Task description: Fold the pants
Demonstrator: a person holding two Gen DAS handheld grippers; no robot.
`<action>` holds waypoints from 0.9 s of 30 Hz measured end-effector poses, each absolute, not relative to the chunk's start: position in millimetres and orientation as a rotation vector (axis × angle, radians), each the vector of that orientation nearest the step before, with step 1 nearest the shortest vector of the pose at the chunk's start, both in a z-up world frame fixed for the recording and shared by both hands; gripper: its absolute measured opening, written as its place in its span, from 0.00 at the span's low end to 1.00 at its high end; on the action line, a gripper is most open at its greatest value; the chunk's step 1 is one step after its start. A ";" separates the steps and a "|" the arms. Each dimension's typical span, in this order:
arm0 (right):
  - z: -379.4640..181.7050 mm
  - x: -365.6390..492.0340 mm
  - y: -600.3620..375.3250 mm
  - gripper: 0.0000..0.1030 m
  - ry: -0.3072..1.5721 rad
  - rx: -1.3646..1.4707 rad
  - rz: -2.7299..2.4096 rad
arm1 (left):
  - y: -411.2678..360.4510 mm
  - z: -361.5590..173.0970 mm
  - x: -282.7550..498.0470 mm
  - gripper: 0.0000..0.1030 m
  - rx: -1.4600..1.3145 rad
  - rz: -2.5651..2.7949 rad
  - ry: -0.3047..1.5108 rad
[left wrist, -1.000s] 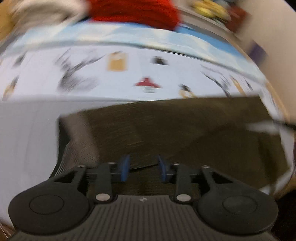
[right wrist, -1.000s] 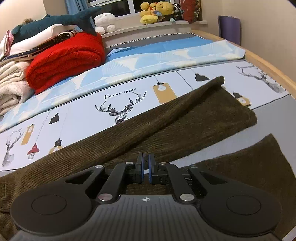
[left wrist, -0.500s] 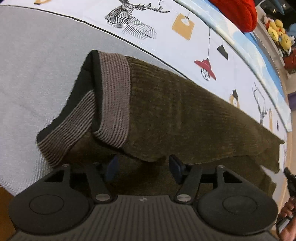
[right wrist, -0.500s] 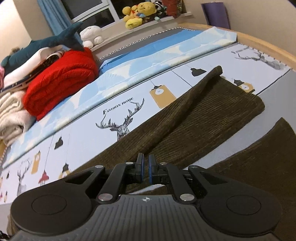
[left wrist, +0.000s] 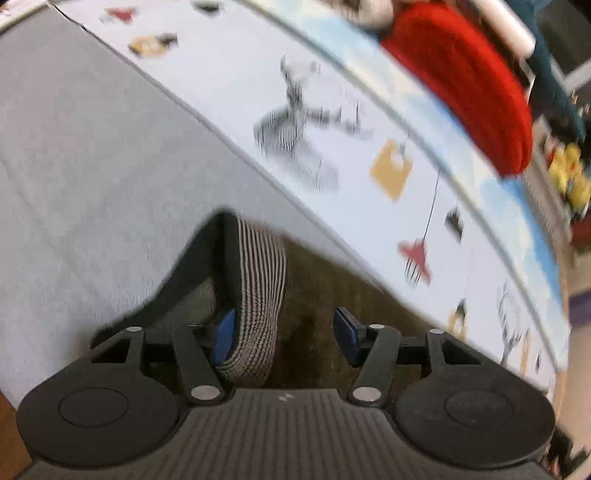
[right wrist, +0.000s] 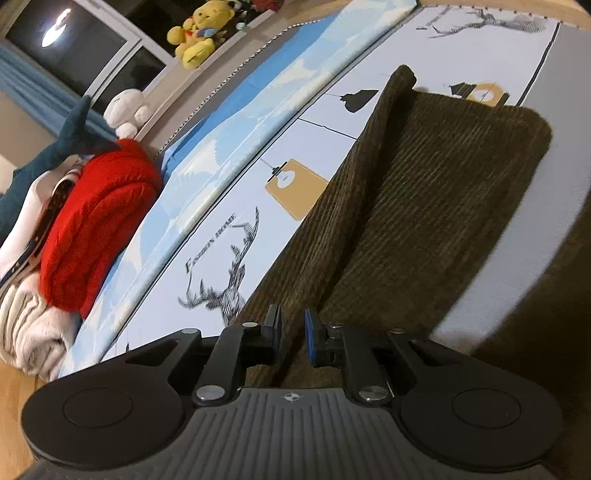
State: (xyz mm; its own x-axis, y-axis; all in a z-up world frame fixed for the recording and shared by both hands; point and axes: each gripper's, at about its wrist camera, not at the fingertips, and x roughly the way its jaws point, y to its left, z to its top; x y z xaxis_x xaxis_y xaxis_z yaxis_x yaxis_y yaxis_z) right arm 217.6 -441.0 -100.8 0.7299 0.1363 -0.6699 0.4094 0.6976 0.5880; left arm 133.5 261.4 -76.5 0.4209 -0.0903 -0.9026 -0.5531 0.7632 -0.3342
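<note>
Dark brown corduroy pants (right wrist: pixel 424 206) lie spread on the bed, one leg with a long fold ridge running away from me. Their striped ribbed waistband (left wrist: pixel 258 291) shows in the left wrist view, flipped up over the brown cloth (left wrist: pixel 332 295). My left gripper (left wrist: pixel 284 332) is open, its pads on either side of the waistband and the cloth beside it. My right gripper (right wrist: pixel 293 338) is slightly open, with the fold ridge of the leg lying between its pads.
The bed sheet (right wrist: pixel 229 206) is white and grey with deer and lamp prints. A red blanket (right wrist: pixel 99 225) on a pile of folded bedding sits at the far side, also seen in the left wrist view (left wrist: pixel 469 85). Plush toys (right wrist: pixel 199 33) line the window ledge.
My left gripper has moved forward onto the waistband, which now sits between its open pads. My right gripper has opened slightly from shut and tilted, staying over the fold ridge.
</note>
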 end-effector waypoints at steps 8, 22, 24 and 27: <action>-138.6 255.1 -451.8 0.28 0.788 0.852 -0.253 | 269.3 -99.6 128.1 0.62 -0.760 0.376 1.276; -139.6 273.0 -451.6 0.03 0.748 0.789 -0.259 | 246.8 -92.7 135.3 0.22 -0.648 0.414 1.240; -128.8 267.4 -451.7 0.03 0.734 0.790 -0.252 | 249.0 -82.1 133.2 0.21 -0.620 0.404 1.208; -102.5 249.0 -452.2 0.03 0.697 0.788 -0.234 | 250.8 -68.8 127.5 0.20 -0.609 0.386 1.170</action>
